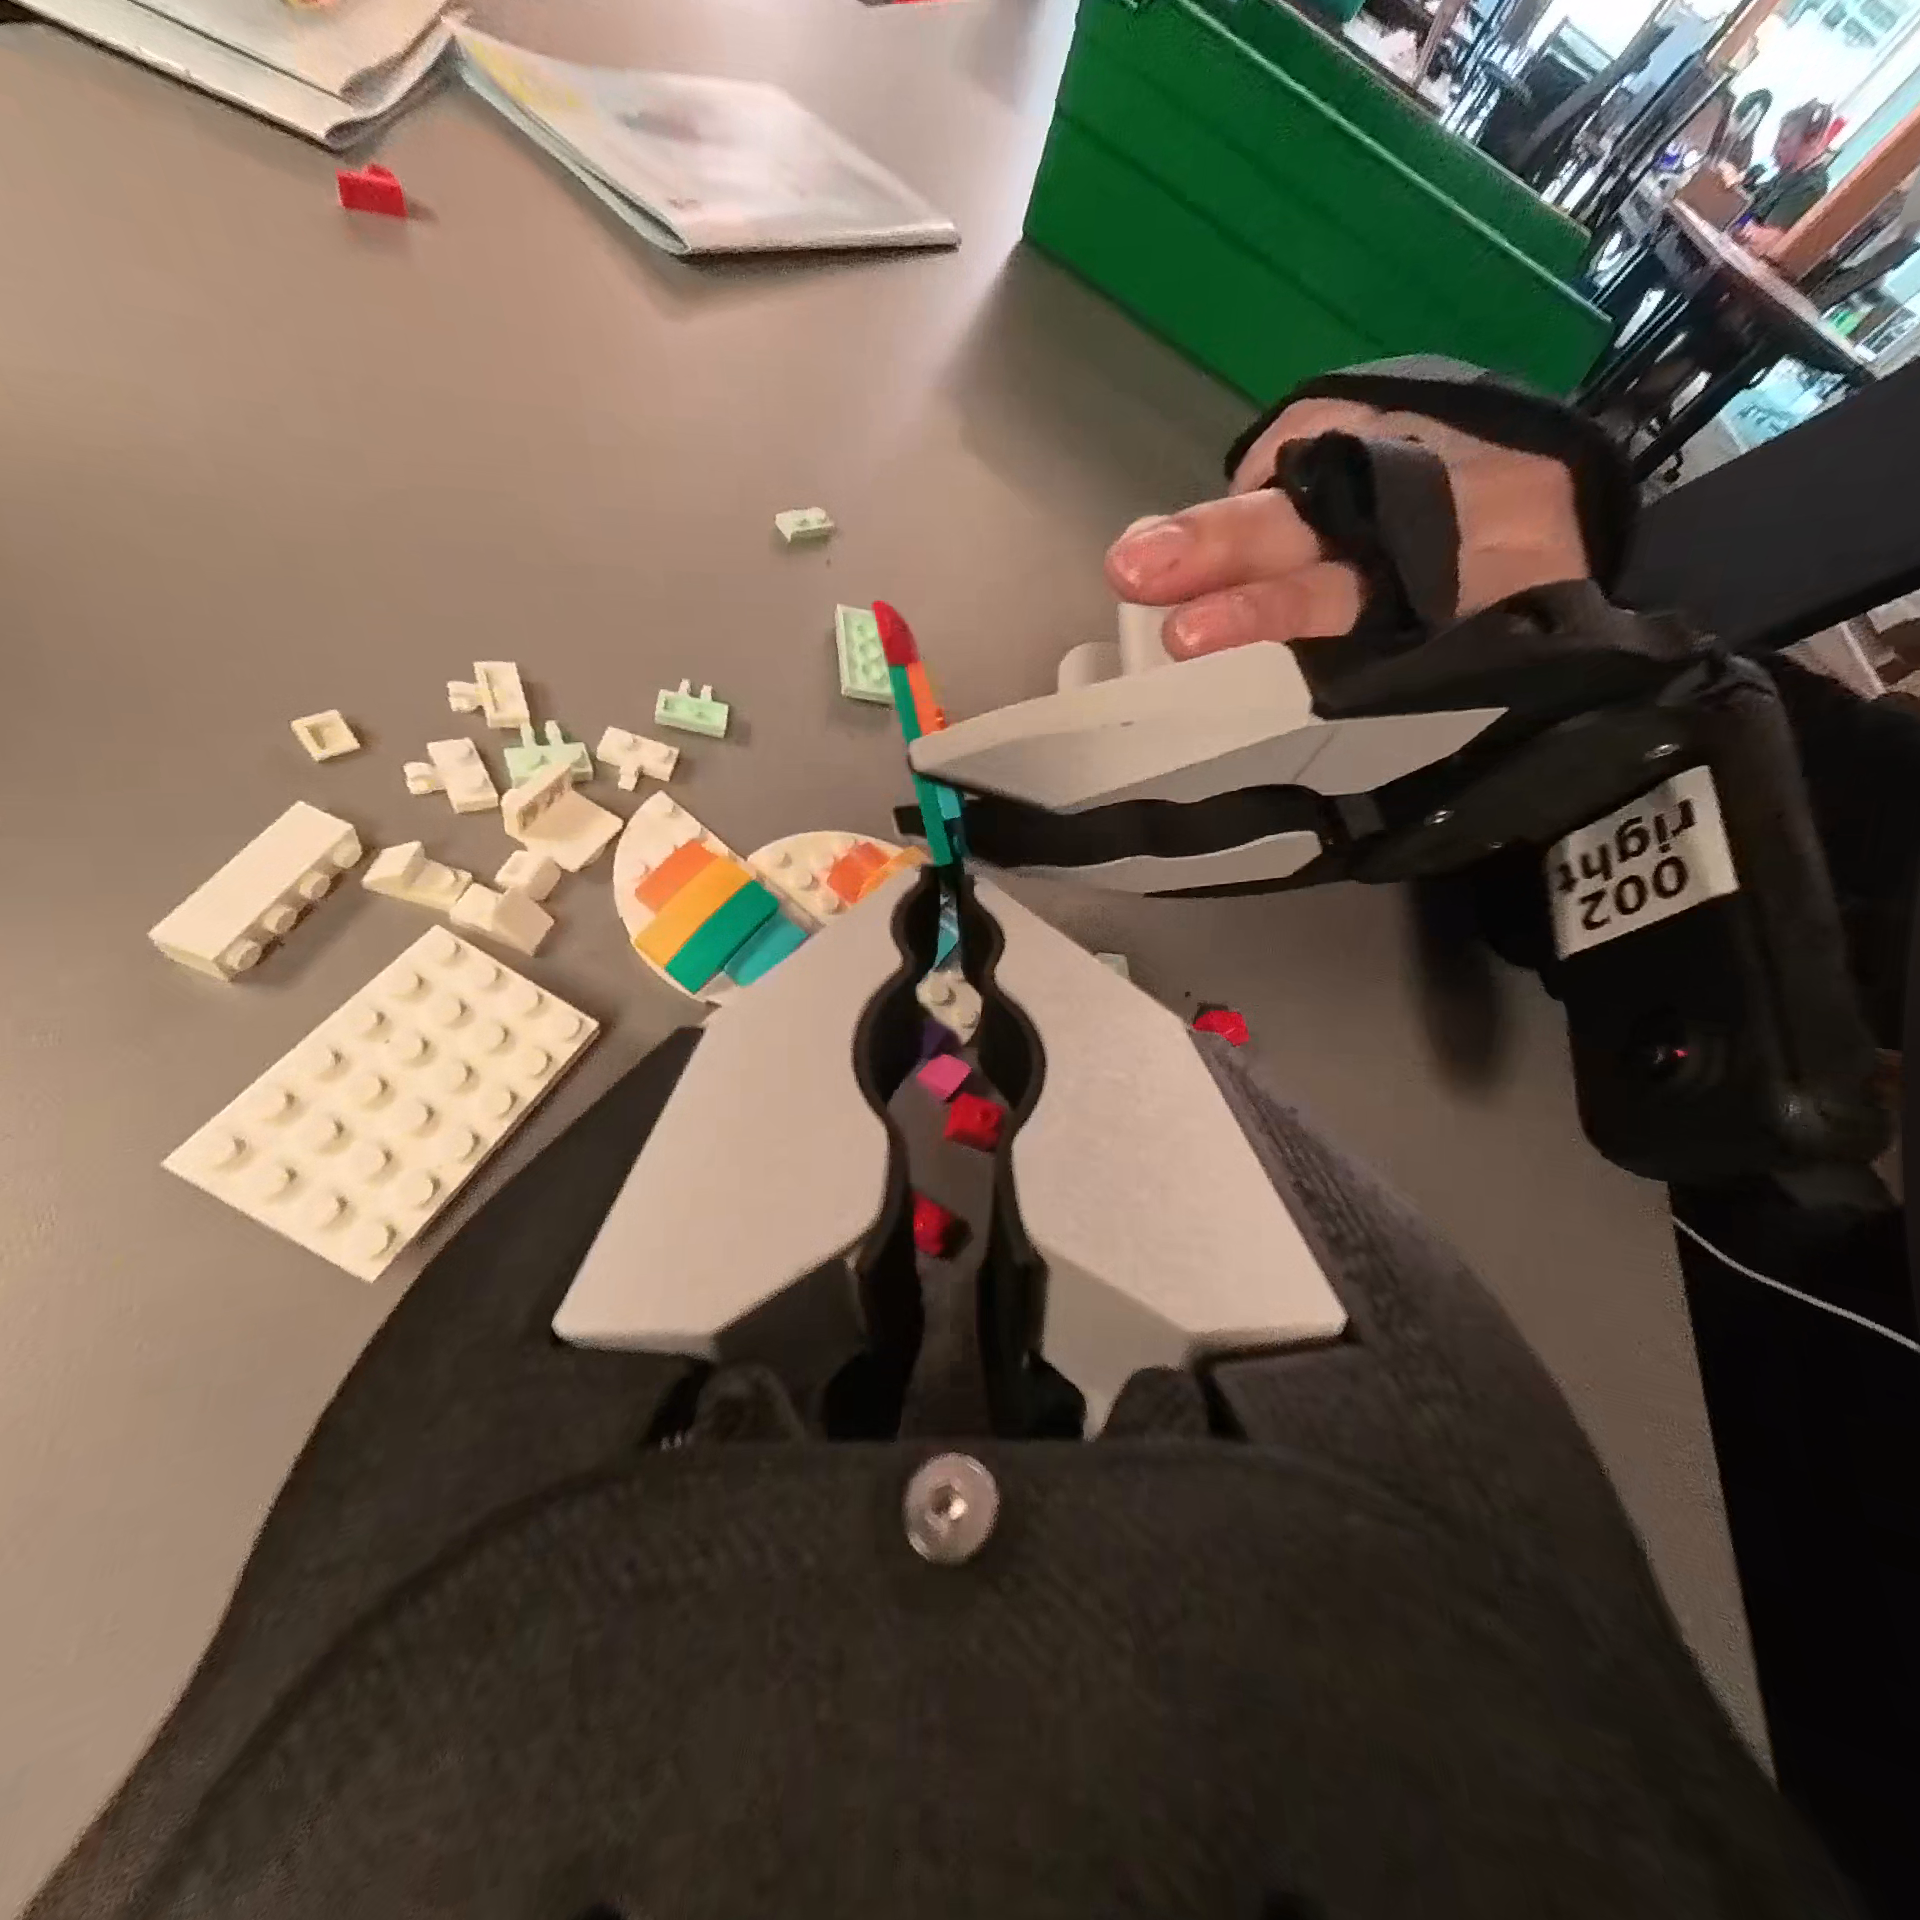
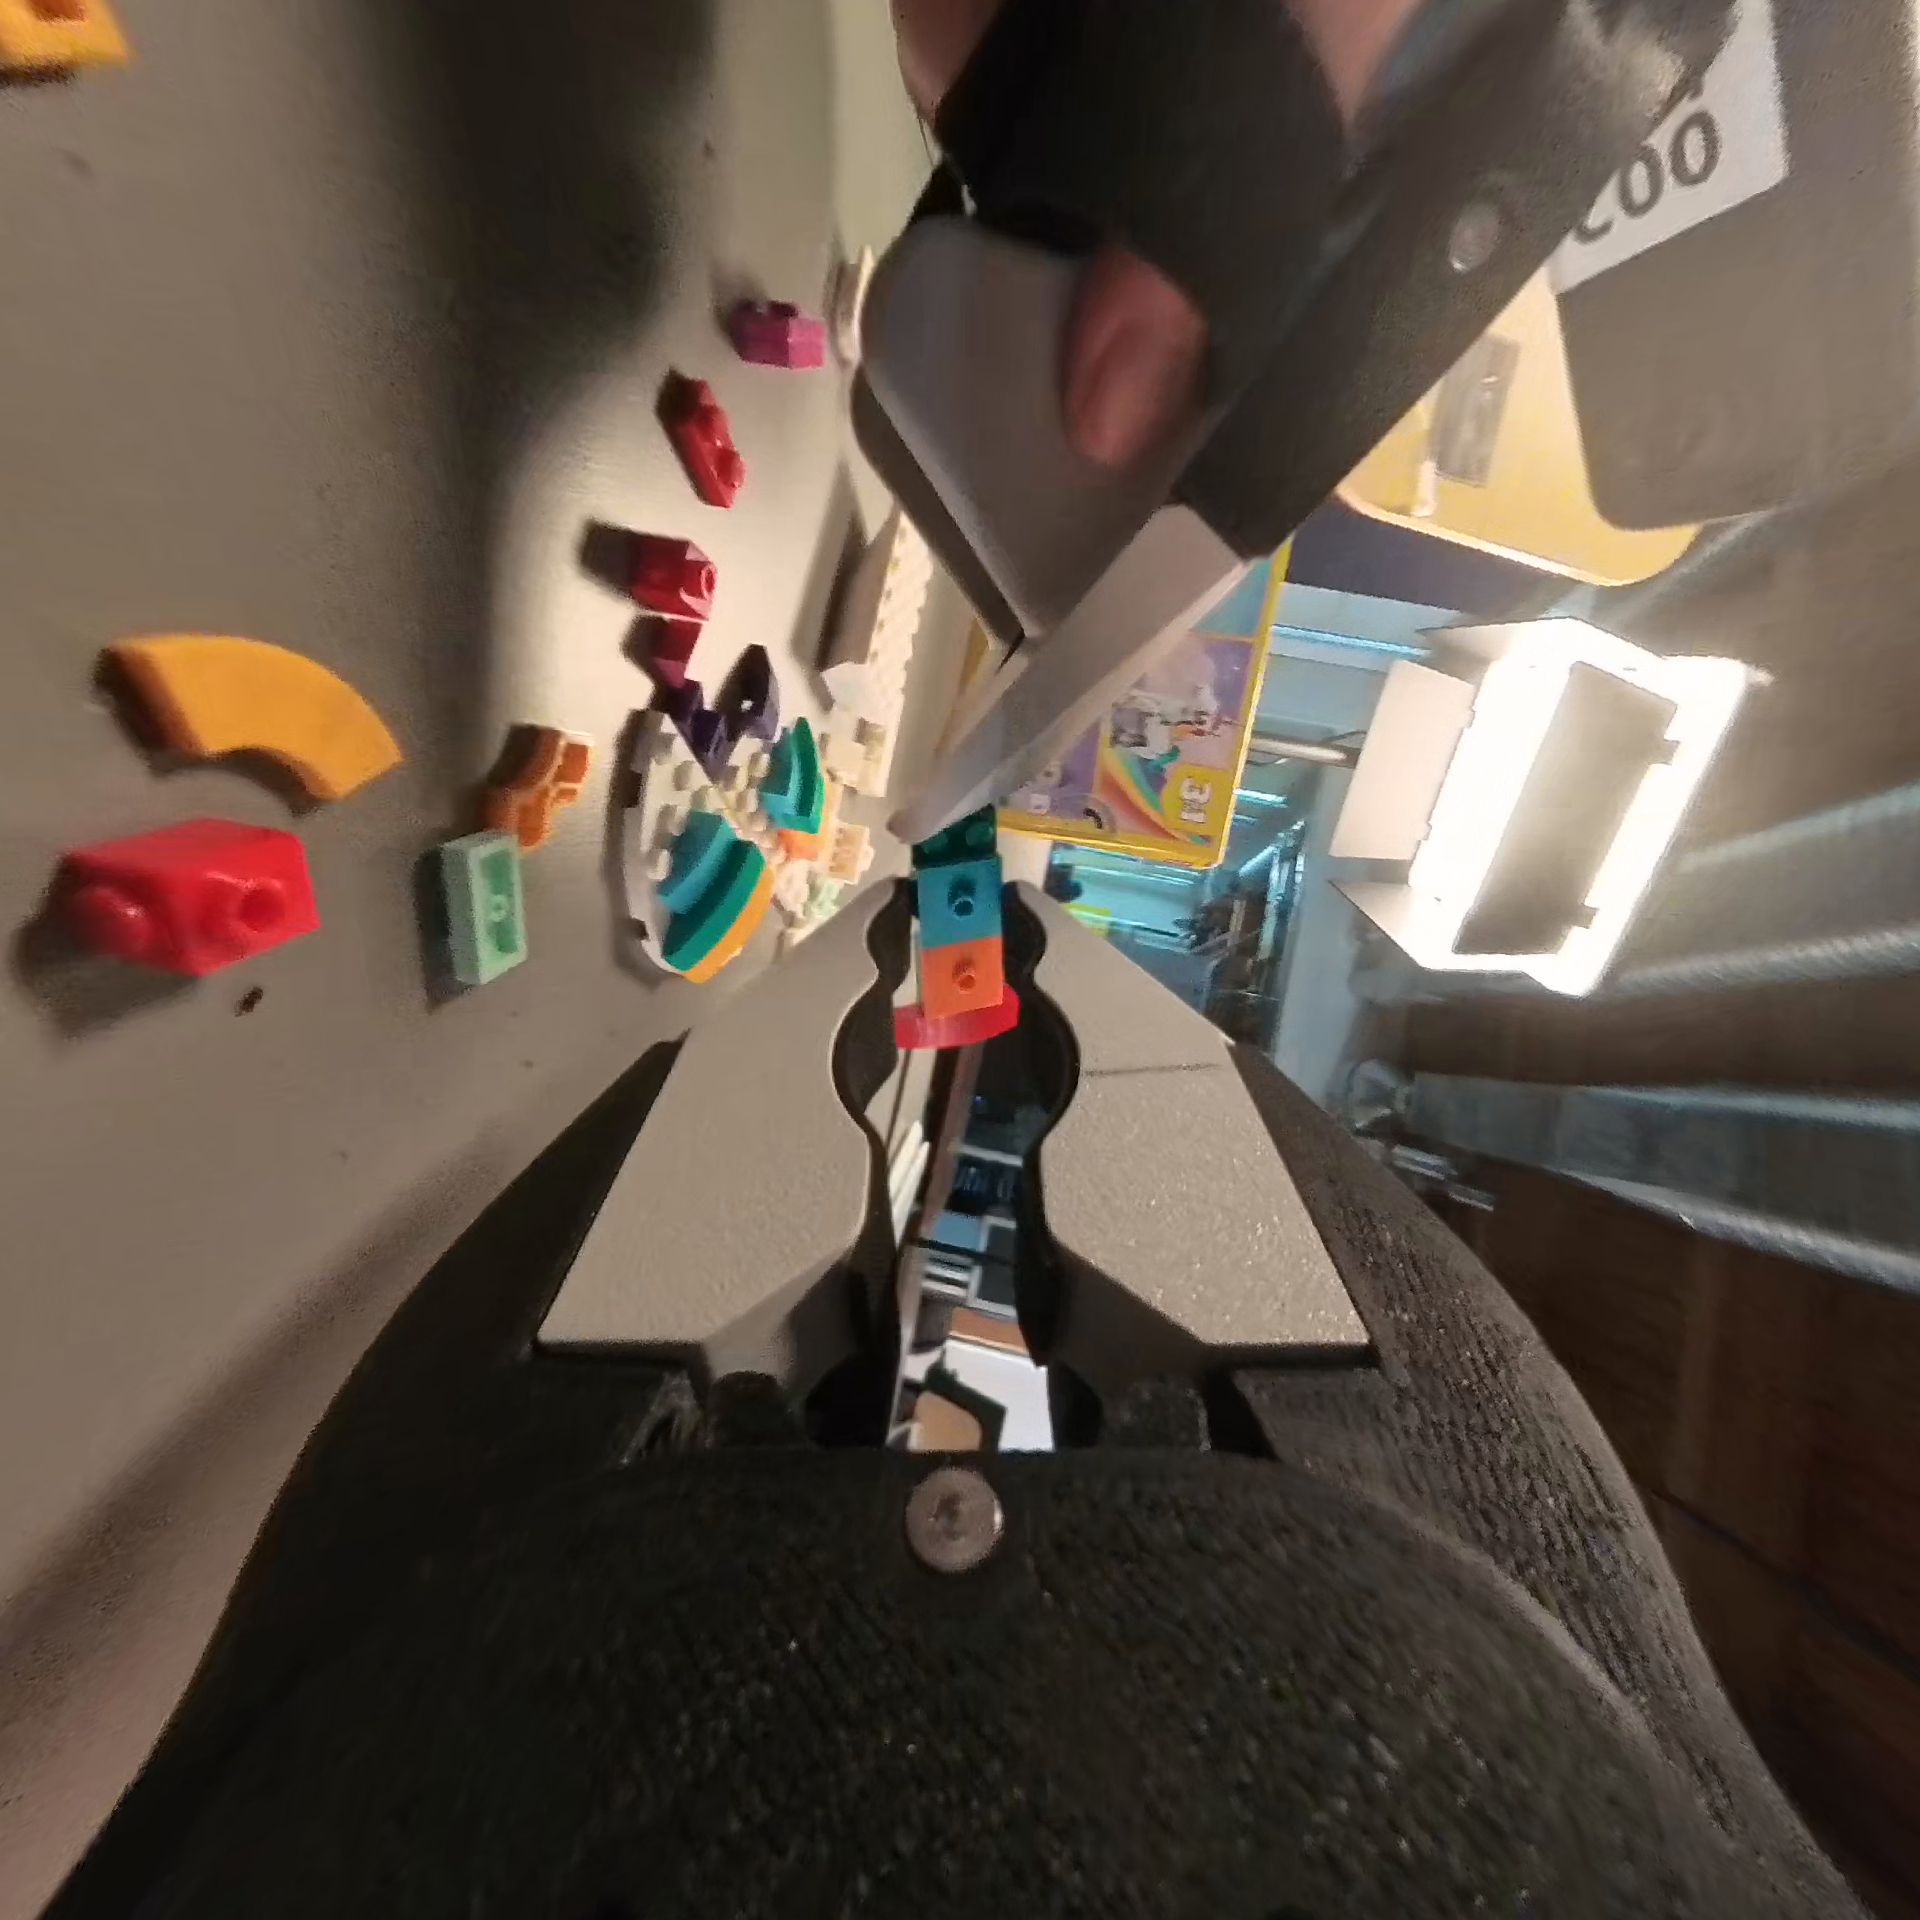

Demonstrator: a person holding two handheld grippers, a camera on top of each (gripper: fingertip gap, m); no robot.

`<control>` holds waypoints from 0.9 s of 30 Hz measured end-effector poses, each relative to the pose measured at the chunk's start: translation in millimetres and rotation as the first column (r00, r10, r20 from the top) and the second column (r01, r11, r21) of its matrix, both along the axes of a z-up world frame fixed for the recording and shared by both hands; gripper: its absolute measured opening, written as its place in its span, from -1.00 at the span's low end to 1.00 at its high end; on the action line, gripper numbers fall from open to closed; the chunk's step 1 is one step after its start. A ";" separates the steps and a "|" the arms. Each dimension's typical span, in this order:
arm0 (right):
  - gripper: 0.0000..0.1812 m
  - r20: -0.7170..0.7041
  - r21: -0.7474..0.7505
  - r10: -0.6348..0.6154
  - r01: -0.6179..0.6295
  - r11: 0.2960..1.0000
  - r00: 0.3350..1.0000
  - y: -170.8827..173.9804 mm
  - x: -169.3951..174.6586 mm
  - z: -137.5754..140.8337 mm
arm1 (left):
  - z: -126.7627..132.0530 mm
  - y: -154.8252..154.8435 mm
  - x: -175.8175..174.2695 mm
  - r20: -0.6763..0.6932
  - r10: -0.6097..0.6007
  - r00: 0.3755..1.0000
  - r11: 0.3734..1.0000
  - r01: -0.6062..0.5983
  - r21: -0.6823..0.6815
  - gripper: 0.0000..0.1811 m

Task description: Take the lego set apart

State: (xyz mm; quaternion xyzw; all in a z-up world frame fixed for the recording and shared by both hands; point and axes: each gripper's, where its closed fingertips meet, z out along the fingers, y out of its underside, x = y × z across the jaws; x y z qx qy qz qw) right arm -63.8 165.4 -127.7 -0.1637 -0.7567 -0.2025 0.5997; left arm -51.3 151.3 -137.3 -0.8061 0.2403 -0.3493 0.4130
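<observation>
A thin strip of stacked lego pieces, red, orange, teal and green [image 1: 906,665], is held in the air above the grey table. My left gripper [image 1: 940,888] is shut on its lower end. My right gripper [image 1: 930,795] comes in from the right and is shut on its middle. In the right wrist view the strip [image 2: 961,971] sits between my right gripper's tips [image 2: 956,894], and the left gripper [image 2: 920,826] pinches its green end from above. A white round plate with rainbow pieces [image 1: 707,914] lies on the table below and also shows in the right wrist view [image 2: 707,883].
A white baseplate [image 1: 384,1101], a long white brick [image 1: 260,894] and several small white and mint pieces [image 1: 540,769] lie at the left. A red brick [image 2: 187,894], a yellow arch [image 2: 249,712] and dark red pieces [image 2: 707,436] are scattered. Booklets [image 1: 707,156] and a green bin [image 1: 1299,208] stand behind. Left and right tips are no more than a few centimetres apart.
</observation>
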 end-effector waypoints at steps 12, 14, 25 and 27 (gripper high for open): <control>-0.84 -0.072 -0.057 -0.014 0.010 0.998 0.997 1.1 0.2 12.8 | 12.1 4.7 -2.1 0.045 0.035 0.998 0.998 -0.037 0.048 -0.97; -0.84 -0.079 -0.067 0.000 -0.006 0.998 0.997 -1.4 0.4 14.2 | 13.4 4.6 -4.9 0.082 0.033 0.996 0.999 -0.035 0.022 -0.97; -0.84 -0.185 -0.281 0.096 -0.146 0.948 0.978 -14.8 7.5 28.5 | 28.5 -6.7 1.6 0.286 -0.097 0.953 0.995 0.104 -0.009 -0.92; -0.84 -0.199 -0.288 0.104 -0.160 0.944 0.974 -17.2 8.2 32.2 | 33.3 -10.4 3.5 0.357 -0.126 0.926 0.990 0.143 -0.020 -0.92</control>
